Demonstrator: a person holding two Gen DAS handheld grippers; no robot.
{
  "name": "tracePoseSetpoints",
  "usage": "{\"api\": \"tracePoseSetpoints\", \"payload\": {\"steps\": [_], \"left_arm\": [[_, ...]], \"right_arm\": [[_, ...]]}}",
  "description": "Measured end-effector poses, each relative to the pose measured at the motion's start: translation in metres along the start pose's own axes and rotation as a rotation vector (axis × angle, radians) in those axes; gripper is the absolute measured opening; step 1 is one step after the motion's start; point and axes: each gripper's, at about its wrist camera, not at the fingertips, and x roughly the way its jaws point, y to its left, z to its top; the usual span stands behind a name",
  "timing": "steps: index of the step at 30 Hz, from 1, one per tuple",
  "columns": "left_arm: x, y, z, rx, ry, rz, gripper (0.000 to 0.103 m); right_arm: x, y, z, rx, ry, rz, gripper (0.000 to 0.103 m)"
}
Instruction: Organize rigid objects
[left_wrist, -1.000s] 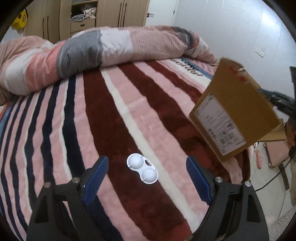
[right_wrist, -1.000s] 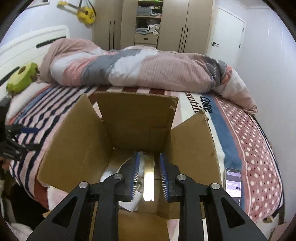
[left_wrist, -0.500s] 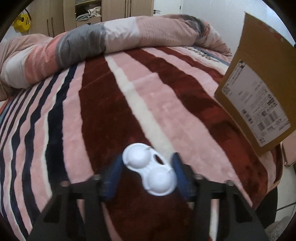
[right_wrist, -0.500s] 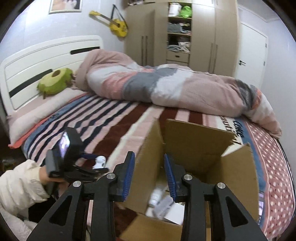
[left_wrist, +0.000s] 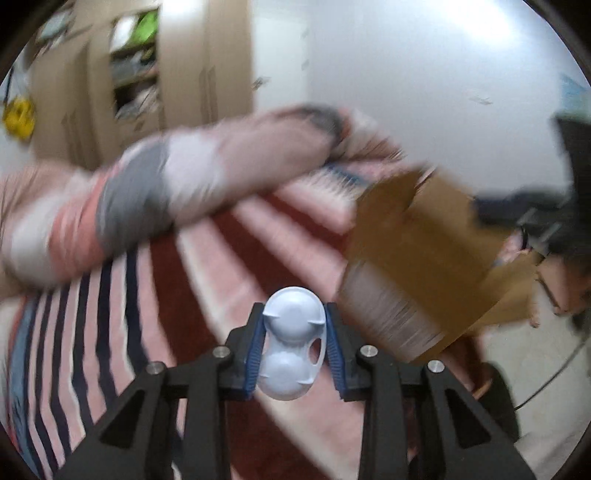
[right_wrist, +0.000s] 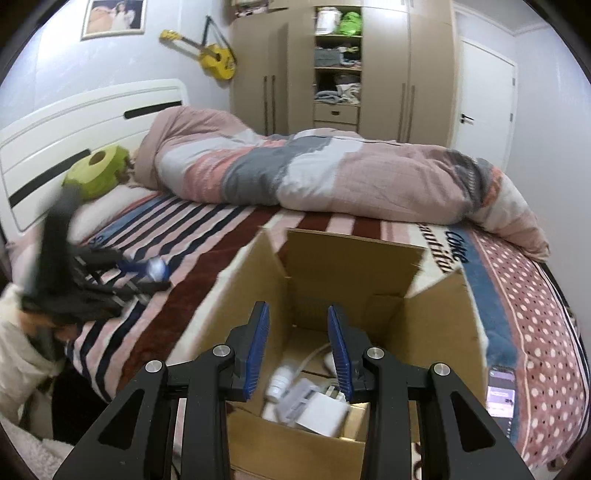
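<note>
My left gripper (left_wrist: 294, 314) is shut on a white two-lobed contact lens case (left_wrist: 291, 350) and holds it up above the striped bed, left of the open cardboard box (left_wrist: 424, 254). In the right wrist view the left gripper (right_wrist: 157, 271) shows blurred with the white case (right_wrist: 156, 268), left of the box (right_wrist: 347, 295). My right gripper (right_wrist: 298, 314) hangs over the box's open top with its jaws a little apart and nothing between them. Inside the box lie a white bottle (right_wrist: 280, 382) and white boxy items (right_wrist: 321, 410).
A rolled pink and grey duvet (right_wrist: 332, 173) lies across the far side of the bed. A green plush (right_wrist: 98, 175) sits by the headboard. A phone (right_wrist: 500, 393) lies on the dotted blanket right of the box. A wardrobe (right_wrist: 340, 66) stands behind.
My left gripper closed on the lens case and lifted it off the bed, swinging towards the box. My right gripper's jaws moved apart over the box.
</note>
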Motion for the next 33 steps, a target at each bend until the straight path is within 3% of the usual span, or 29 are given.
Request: {"api": "tracePoseSetpoints", "payload": {"steps": [2, 5, 12, 13, 14, 15, 17, 22, 26, 33], "left_arm": [[-0.009, -0.021, 0.032, 0.035, -0.042, -0.050, 0.028], [0.002, -0.047, 0.067, 0.069, -0.042, -0.116, 0.028], [0.073, -0.086, 0.088, 0.036, 0.141, -0.201, 0.031], [0.078, -0.088, 0.088, 0.022, 0.154, -0.203, 0.035], [0.081, -0.090, 0.088, 0.009, 0.160, -0.206, 0.049], [0.081, -0.089, 0.087, 0.000, 0.156, -0.206, 0.062], [0.076, -0.089, 0.086, -0.007, 0.135, -0.192, 0.076], [0.046, -0.081, 0.077, -0.045, 0.086, -0.189, 0.087], [0.005, -0.066, 0.069, -0.093, 0.016, -0.105, 0.103], [-0.056, -0.037, 0.044, -0.171, -0.086, 0.151, 0.103]], "right_arm": [[-0.002, -0.009, -0.003, 0.018, -0.005, -0.002, 0.029], [-0.003, -0.017, -0.009, 0.032, -0.003, 0.008, 0.029], [0.004, -0.032, -0.016, 0.046, 0.021, 0.020, 0.030], [0.005, -0.034, -0.016, 0.047, 0.025, 0.018, 0.037], [0.006, -0.036, -0.017, 0.048, 0.028, 0.017, 0.044], [0.007, -0.038, -0.018, 0.048, 0.030, 0.016, 0.046], [0.008, -0.040, -0.019, 0.046, 0.034, 0.013, 0.047], [0.009, -0.039, -0.019, 0.047, 0.036, 0.016, 0.053], [0.007, -0.035, -0.016, 0.035, 0.026, 0.015, 0.062], [0.001, -0.025, -0.004, 0.018, -0.022, 0.039, 0.067]]}}
